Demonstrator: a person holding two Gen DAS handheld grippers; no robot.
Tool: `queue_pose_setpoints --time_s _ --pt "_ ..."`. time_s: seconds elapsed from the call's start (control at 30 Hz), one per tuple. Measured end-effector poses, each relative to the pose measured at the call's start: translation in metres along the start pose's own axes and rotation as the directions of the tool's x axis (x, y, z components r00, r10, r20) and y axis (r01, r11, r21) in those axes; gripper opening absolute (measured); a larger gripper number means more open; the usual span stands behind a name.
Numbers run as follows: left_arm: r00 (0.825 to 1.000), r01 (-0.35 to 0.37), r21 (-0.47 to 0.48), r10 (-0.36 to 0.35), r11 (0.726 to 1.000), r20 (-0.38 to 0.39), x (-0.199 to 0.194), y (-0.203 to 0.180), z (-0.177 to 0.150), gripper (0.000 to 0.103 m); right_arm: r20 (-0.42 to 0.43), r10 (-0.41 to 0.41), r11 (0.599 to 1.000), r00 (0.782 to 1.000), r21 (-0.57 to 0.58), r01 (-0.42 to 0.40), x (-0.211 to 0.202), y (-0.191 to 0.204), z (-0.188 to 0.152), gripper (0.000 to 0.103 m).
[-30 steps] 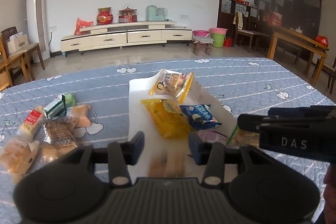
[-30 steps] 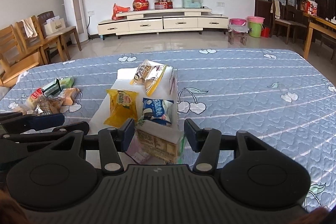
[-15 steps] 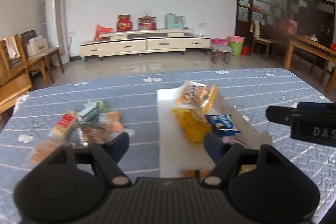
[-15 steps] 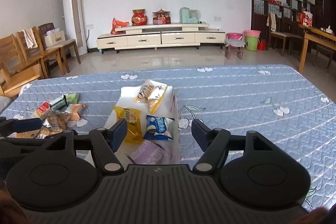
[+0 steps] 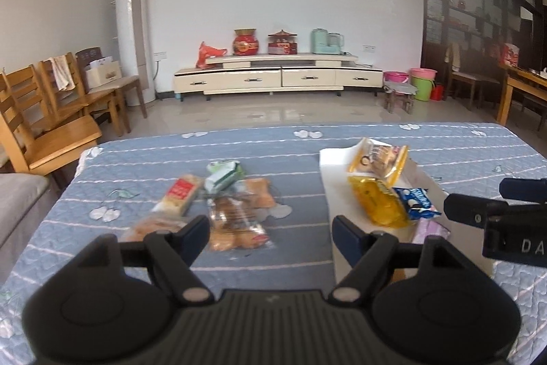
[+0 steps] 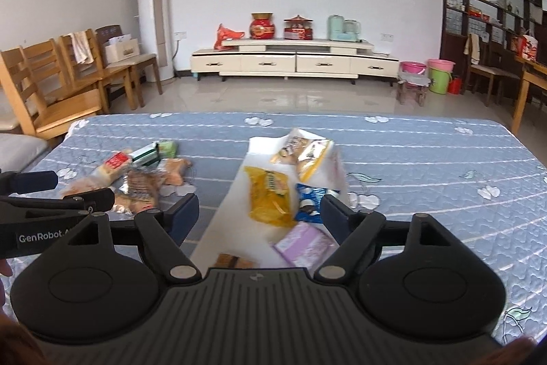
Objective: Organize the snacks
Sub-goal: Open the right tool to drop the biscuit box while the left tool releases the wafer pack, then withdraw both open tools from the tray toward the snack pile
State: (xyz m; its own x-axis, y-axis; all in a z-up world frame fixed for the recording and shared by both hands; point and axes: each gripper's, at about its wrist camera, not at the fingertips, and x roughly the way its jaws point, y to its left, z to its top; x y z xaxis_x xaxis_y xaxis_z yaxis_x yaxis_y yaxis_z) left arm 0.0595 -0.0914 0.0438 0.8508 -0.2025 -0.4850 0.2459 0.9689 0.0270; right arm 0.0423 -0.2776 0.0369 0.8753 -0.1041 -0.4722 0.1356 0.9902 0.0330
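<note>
Both grippers, left (image 5: pixel 270 230) and right (image 6: pixel 259 211), just opening, carrying nothing. We're seeing five snacks lying in box (image 6: pixel 236 194), pile (image 5: pixel 225 211) still waiting on tabletop (image 5: pixel 136 159).

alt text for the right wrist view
The open right gripper hovers empty over a white tray holding yellow, blue and purple snack packs. More snacks lie loose on the blue cloth to its left.

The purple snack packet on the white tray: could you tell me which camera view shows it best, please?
The right wrist view: the purple snack packet lies almost whole on the white tray, between that gripper's open fingers. The left wrist view shows only a pale purple sliver, cut off behind the left gripper's finger.
</note>
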Motion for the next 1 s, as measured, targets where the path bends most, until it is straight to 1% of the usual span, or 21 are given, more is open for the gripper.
queue_pose_setpoints --time_s 0.37,0.8,0.83,0.93,0.97,1.0 --pt "0.998 -0.055 -0.036 0.055 0.998 -0.001 -0.005 0.035 -0.012 0.079 -0.023 0.058 0.997 0.998 -0.055 -0.06 -0.001 0.026 -0.001 0.1" --pt "0.994 -0.109 -0.075 0.108 0.991 -0.018 0.0 0.07 -0.026 0.079 -0.064 0.128 0.986 0.99 -0.103 -0.134 0.015 0.061 -0.004 0.1" --pt "0.993 -0.114 -0.076 0.113 0.991 -0.02 0.002 0.072 -0.027 0.082 -0.066 0.132 0.985 0.989 -0.105 -0.139 0.017 0.062 -0.005 0.1" --pt "0.99 -0.138 -0.071 0.137 0.988 -0.017 0.008 0.081 -0.032 0.096 -0.073 0.143 0.982 0.987 -0.11 -0.151 0.02 0.064 -0.006 0.1" --pt "0.989 -0.148 -0.067 0.147 0.987 -0.015 0.01 0.083 -0.034 0.099 -0.074 0.145 0.982 0.987 -0.111 -0.153 0.021 0.063 -0.006 0.1" --pt "0.988 -0.157 -0.062 0.156 0.986 -0.013 0.014 0.086 -0.035 0.099 -0.076 0.146 0.982 0.986 -0.111 -0.154 0.023 0.064 -0.006 0.1"
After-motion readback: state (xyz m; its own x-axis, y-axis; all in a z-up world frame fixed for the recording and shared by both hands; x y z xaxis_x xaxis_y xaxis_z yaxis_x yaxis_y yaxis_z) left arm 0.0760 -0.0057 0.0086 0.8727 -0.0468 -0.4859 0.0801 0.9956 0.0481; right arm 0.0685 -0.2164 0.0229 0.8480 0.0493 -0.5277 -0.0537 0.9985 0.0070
